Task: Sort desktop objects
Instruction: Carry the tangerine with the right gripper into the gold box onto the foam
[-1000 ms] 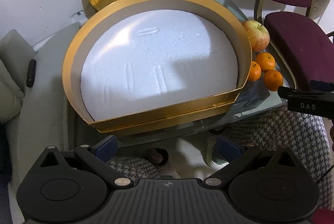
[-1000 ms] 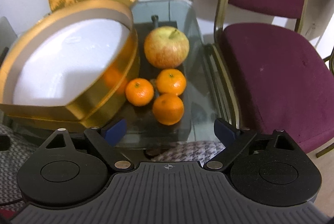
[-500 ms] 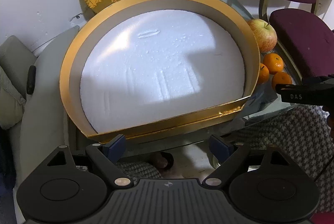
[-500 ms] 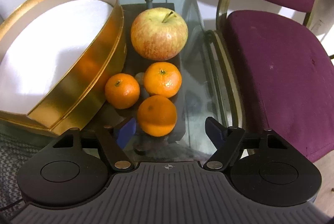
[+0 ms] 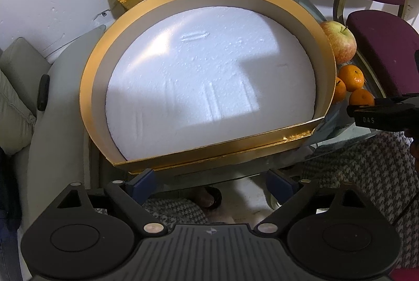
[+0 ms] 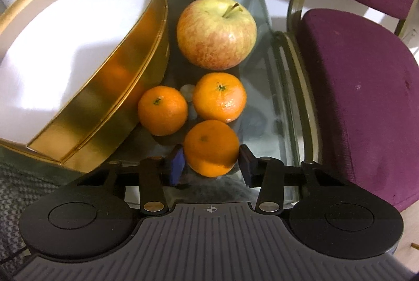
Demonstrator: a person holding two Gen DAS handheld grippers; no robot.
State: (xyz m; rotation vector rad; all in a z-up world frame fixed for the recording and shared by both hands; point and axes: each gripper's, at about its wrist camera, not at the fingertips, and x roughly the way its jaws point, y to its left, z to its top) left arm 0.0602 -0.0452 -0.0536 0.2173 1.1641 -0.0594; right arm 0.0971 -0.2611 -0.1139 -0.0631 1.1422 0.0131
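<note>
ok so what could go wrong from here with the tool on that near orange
The right tool pinches the near orange low on its sides, so it could squirt out when lifted. Two other oranges sit just behind it and may get nudged and roll on the glass table. The gold box wall is close, so a swing left could clip it.

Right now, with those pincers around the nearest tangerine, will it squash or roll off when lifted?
The tangerine sits between the right gripper pads, which look pressed on its sides, so it probably won't roll. Its glossy round skin may slip slightly. It looks firm, though a hard squeeze could bruise it.
</note>
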